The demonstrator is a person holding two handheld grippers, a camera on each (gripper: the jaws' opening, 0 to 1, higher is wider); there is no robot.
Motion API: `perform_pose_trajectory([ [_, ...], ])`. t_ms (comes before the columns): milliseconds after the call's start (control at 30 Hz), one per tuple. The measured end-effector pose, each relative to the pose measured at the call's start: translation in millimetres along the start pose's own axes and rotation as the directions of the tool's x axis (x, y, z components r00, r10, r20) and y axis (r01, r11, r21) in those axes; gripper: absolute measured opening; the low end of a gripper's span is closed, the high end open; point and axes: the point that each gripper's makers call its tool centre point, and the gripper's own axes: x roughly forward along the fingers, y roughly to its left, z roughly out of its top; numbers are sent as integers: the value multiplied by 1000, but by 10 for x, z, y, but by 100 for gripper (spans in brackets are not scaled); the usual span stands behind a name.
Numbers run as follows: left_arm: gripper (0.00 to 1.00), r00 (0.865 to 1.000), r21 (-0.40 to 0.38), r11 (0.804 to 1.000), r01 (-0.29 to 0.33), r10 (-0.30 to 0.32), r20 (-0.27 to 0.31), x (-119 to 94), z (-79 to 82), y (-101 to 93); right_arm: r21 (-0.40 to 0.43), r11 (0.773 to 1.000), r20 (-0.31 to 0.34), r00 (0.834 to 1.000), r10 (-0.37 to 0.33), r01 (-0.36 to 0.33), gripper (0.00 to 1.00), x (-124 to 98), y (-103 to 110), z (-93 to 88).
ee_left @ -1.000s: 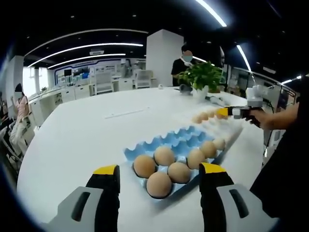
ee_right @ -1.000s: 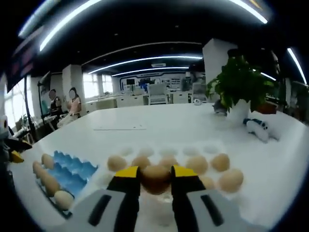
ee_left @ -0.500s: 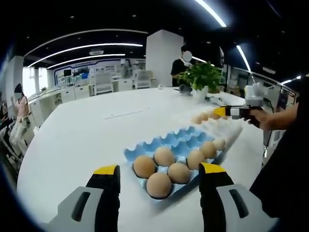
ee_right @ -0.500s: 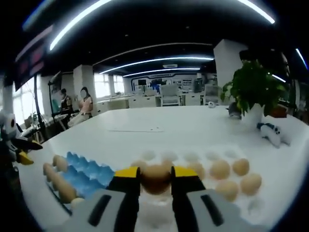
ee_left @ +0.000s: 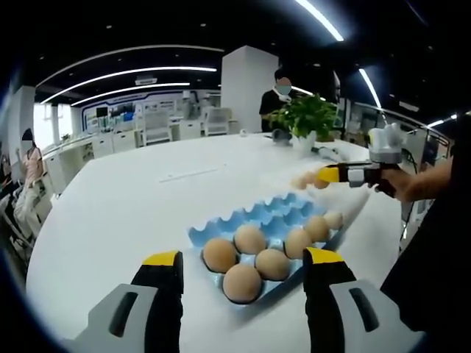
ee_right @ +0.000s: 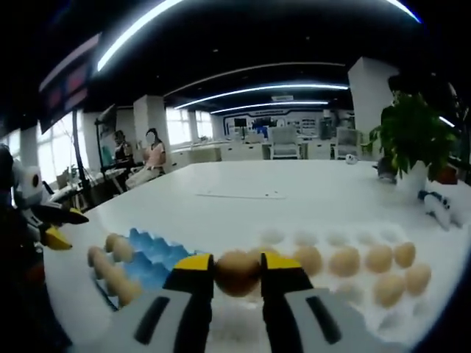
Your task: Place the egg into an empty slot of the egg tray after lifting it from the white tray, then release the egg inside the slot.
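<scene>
Currently the right gripper (ee_right: 237, 271) is clenched on one egg (ee_right: 237, 272), the shell pinched between its two yellow-tipped jaws. In the right gripper view the held egg sits in front of the white tray (ee_right: 346, 294), whose other eggs (ee_right: 379, 258) lie in a row behind and to the right of the jaws. To the left of the jaws lies the blue egg tray (ee_right: 151, 261), with a line of eggs along its near-left edge and bare blue cups on the side toward the held egg. At the far left edge of that view a yellow tip of the left gripper (ee_right: 55, 237) shows.

In the left gripper view the left gripper (ee_left: 241, 273) is released: its jaws stand wide apart with nothing between them, low over the white surface (ee_left: 118, 213), just short of the near corner of the egg tray (ee_left: 261, 218). Filled slots are at the near end and along the right side; the cups on the far-left side are bare. The right gripper (ee_left: 329, 175) enters from the right, held by a hand (ee_left: 412, 184), with the egg (ee_left: 321, 179) visible at its tip, beyond the far end of the egg tray. Whether it is above the white tray (ee_left: 353, 202) or past its edge cannot be told from these angles.

Background: a potted plant (ee_left: 309, 118) stands on the far part of the surface.
</scene>
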Motion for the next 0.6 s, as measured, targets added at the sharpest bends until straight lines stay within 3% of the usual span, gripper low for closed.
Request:
perform_pose_trajectory([
  [267,67,1000,-1,1000,-1,1,4,-3,2,-5,-30,992,-16,992,126,-126,24,134,458,-16],
  [600,67,1000,-3,1000,-2,2,0,-7,-10,-9,-51,971,-27,972,235,-236,24,265,859,-11],
])
